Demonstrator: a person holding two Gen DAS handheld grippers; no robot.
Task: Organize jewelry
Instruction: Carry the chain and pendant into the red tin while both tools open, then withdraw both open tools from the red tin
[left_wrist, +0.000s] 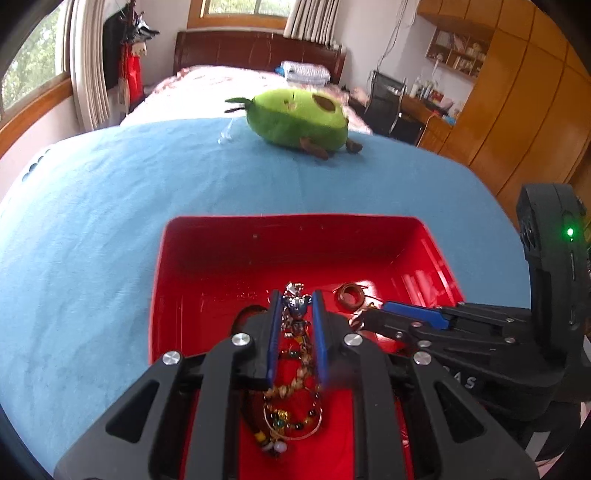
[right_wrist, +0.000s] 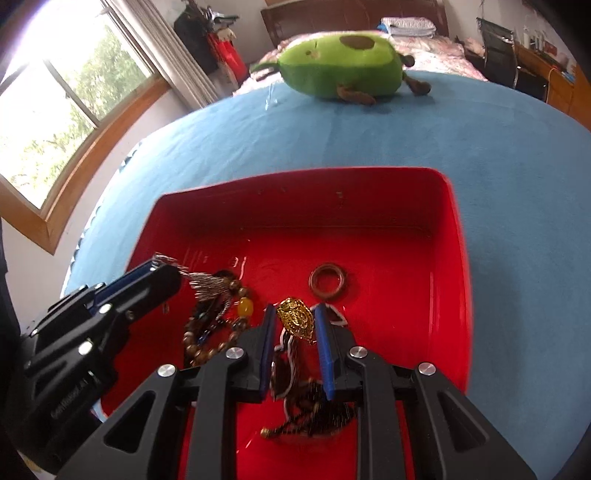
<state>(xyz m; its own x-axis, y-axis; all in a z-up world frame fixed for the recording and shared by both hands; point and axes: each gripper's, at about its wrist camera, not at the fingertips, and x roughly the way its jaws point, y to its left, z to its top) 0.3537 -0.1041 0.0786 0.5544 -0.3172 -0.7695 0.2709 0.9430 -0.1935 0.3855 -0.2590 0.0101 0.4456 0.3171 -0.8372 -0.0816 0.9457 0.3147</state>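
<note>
Over on the left, the left gripper hangs low over the red tray, its blue pads narrow, with a silver charm sitting between the tips; the pads look close to it on both sides, but whether they truly press on it I cannot tell. Below it, a tangle of bead bracelets lies on the tray floor (shells, green and gold beads, all in one heap). Moving across the middle, a brown ring rests alone on the bare red floor, apart from everything else. Now to the right: the right gripper is also down inside the tray, jaws narrow, a gold pendant between the tips with dark cord trailing beneath, and again the actual grip is unclear. Beyond the tray, a green plush toy lounges on the blue bedspread. As for progress, every piece in sight is already inside the tray, so gathering looks mostly done, though the pile is jumbled and sorting may remain.
</note>
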